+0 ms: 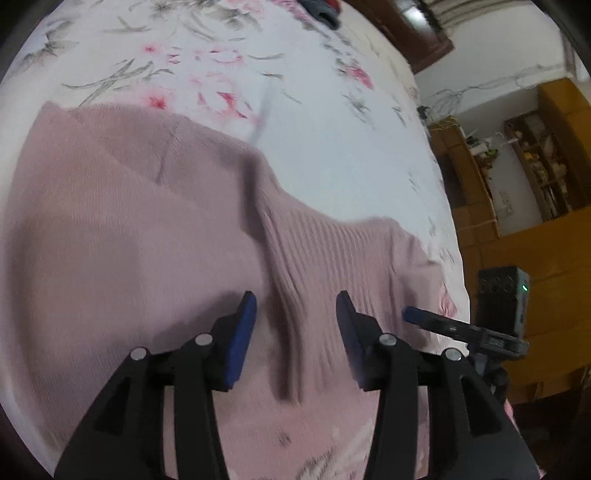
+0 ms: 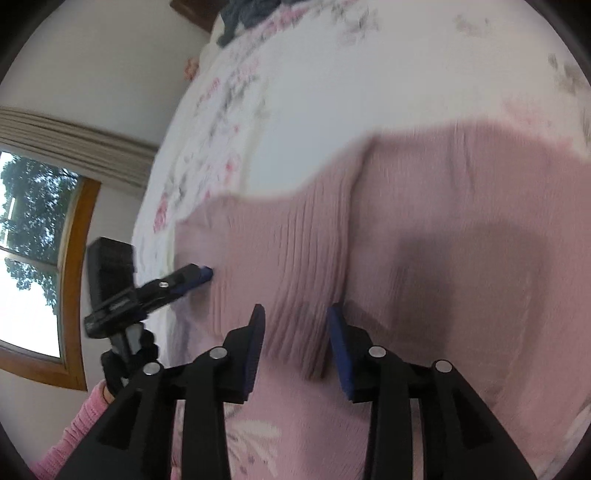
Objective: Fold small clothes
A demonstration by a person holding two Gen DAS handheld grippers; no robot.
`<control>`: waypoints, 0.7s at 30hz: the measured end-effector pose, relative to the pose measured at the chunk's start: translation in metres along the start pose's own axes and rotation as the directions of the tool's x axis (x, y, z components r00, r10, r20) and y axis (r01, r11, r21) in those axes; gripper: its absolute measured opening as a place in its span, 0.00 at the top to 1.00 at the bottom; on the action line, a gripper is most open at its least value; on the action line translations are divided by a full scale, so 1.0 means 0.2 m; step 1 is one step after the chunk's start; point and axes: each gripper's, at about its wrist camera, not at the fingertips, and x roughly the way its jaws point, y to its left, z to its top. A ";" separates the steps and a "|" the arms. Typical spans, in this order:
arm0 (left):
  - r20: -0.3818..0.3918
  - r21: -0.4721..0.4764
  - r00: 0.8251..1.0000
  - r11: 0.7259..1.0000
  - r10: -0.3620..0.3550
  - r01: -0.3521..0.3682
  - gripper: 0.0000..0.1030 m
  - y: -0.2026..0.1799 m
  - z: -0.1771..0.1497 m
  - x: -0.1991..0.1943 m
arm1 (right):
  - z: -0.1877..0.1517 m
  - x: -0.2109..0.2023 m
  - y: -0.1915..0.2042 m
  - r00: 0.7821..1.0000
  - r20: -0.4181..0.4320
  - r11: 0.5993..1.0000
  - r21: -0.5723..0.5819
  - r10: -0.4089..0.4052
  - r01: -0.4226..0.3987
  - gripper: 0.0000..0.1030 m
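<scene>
Here, a pink knitted sweater lies spread on a bed covered with a white flowered sheet, its ribbed part bunched into a ridge running toward the near edge. The left gripper hangs over that ridge with its jaws spread wide, gripping nothing. To its right, the right gripper is likewise released, its blue pads on either side of the ribbed folds. Far off on the bed lies a dark garment.

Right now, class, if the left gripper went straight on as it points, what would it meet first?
Probably the ribbed fold of the pink knit sweater, which lies just ahead of the open left gripper; depth is unclear.
</scene>
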 end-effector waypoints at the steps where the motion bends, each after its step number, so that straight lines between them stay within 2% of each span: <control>1: 0.010 0.032 1.000 0.999 0.013 -0.014 0.58 -0.04 -0.02 0.00 | -0.01 0.03 0.00 1.000 -0.014 1.000 0.002 -0.009 0.009 0.64; 2: 0.018 0.079 0.999 0.996 0.044 -0.045 0.58 -0.08 -0.03 0.00 | -0.02 0.05 0.00 1.000 -0.020 1.000 0.005 -0.017 0.017 0.64; 4: 0.022 0.155 0.992 0.979 0.128 -0.129 0.57 -0.13 -0.05 0.01 | -0.03 0.10 0.00 0.999 -0.048 1.000 0.021 0.005 -0.004 0.87; 6: 0.008 0.224 0.982 0.956 0.191 -0.187 0.57 -0.16 -0.06 0.04 | -0.04 0.10 0.01 0.998 -0.055 0.999 0.022 0.043 -0.042 0.88; 8: -0.004 0.289 0.956 0.916 0.293 -0.279 0.58 -0.17 -0.07 0.09 | -0.07 0.07 0.04 0.993 -0.045 0.994 0.014 0.113 -0.113 0.89; 9: -0.007 0.305 0.949 0.905 0.314 -0.297 0.58 -0.16 -0.07 0.11 | -0.09 0.04 0.04 0.988 -0.039 0.989 0.014 0.147 -0.146 0.89; 10: -0.019 0.315 0.947 0.901 0.320 -0.298 0.58 -0.13 -0.08 0.12 | -0.10 0.03 0.05 0.986 -0.032 0.987 0.009 0.163 -0.163 0.89; 11: -0.025 0.319 0.947 0.901 0.319 -0.295 0.58 -0.11 -0.09 0.11 | -0.11 0.02 0.06 0.990 -0.024 0.990 -0.005 0.139 -0.140 0.89; 15: -0.034 0.344 0.948 0.894 0.317 -0.286 0.57 -0.09 -0.08 0.12 | -0.12 0.03 -0.03 1.000 -0.023 1.000 -0.013 -0.004 0.004 0.90; 19: -0.033 0.349 0.945 0.889 0.326 -0.295 0.56 -0.09 -0.08 0.13 | -0.14 0.06 -0.08 0.999 -0.029 1.000 0.008 0.013 -0.013 0.90; 21: -0.025 0.318 0.947 0.901 0.320 -0.296 0.58 -0.09 -0.08 0.10 | -0.15 0.06 -0.05 1.000 -0.014 1.000 -0.015 -0.016 0.016 0.90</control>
